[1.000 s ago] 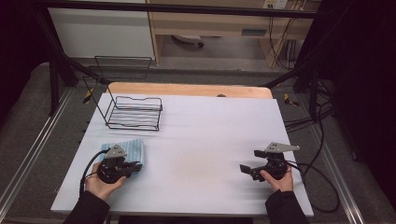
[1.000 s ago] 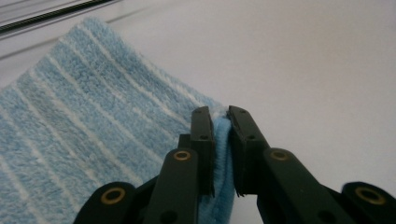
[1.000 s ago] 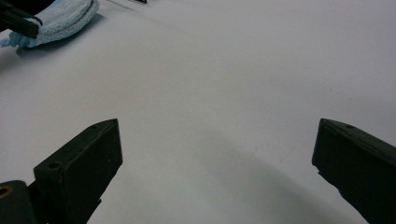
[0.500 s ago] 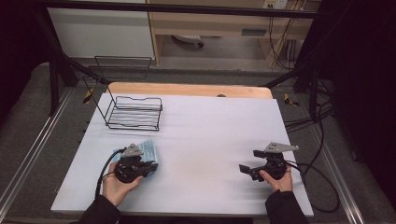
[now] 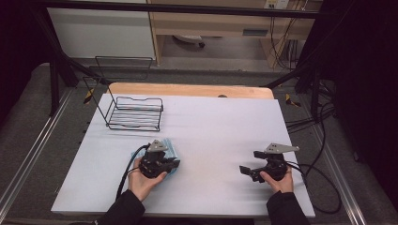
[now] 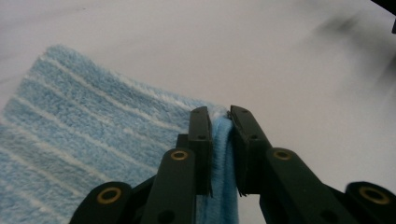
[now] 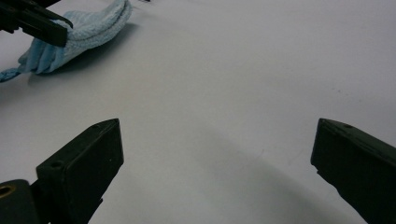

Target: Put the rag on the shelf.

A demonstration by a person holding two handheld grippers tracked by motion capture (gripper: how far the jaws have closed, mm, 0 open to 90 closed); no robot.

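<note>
A light blue towel with white stripes (image 6: 88, 135) lies on the white table, left of the middle in the high view (image 5: 169, 146). My left gripper (image 5: 172, 164) is shut on the towel's edge; in the left gripper view a fold of cloth is pinched between the two jaws (image 6: 219, 116). The right gripper view shows the same towel (image 7: 88, 28) lifted in a curl at its far left. My right gripper (image 5: 245, 169) rests low at the table's right, open wide (image 7: 215, 154), with bare table between its jaws.
A black wire rack (image 5: 133, 112) stands at the back left of the white table (image 5: 220, 122). A wooden strip (image 5: 187, 90) runs along the far edge. Cables (image 5: 324, 178) trail off the right side.
My left gripper has slid to the right across the table, dragging the blue towel with it. The right gripper has stayed where it was.
</note>
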